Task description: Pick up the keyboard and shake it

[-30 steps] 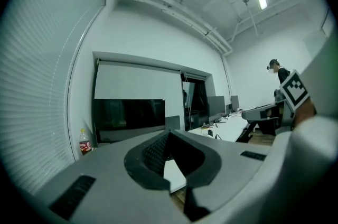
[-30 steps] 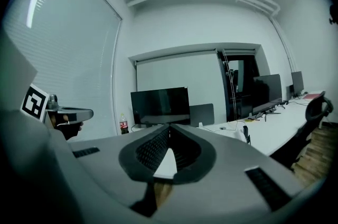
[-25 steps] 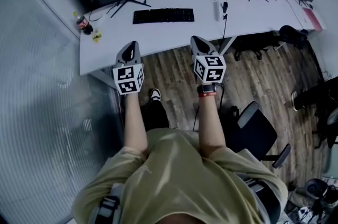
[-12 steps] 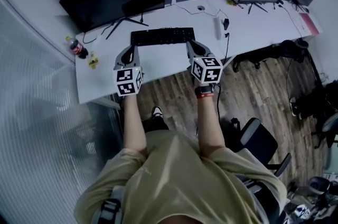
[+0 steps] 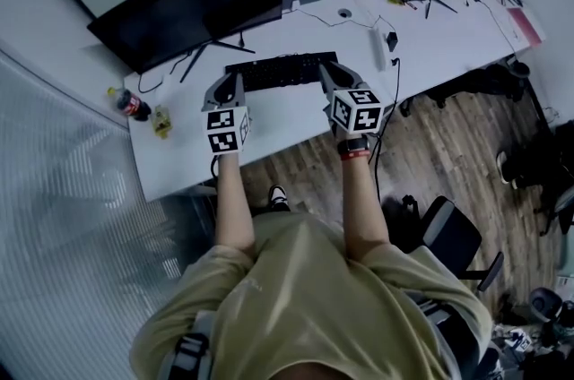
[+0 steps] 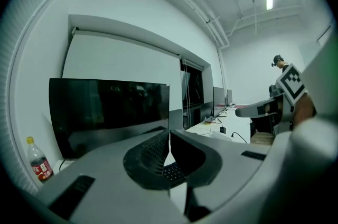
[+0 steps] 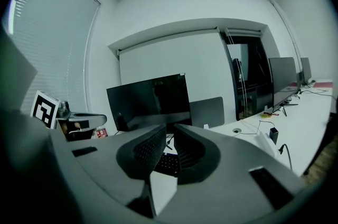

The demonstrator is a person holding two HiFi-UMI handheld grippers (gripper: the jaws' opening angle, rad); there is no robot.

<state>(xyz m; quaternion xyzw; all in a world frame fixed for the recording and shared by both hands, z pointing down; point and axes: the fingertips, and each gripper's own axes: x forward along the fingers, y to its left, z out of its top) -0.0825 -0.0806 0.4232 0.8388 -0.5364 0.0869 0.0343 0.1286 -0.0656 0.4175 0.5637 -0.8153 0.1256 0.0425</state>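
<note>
left gripper (image 5: 233, 81): shut, empty, at left end of keyboard (image 5: 280, 71) | right gripper (image 5: 328, 69): just opening to narrow gap, nothing between, at right end | keyboard: flat on desk (image 5: 278, 114)

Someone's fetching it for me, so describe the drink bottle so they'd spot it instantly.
On the long white desk, find the big black monitor at the left end. Left of it, by the desk corner, stands a small dark plastic bottle, alone in having a red label.
</note>
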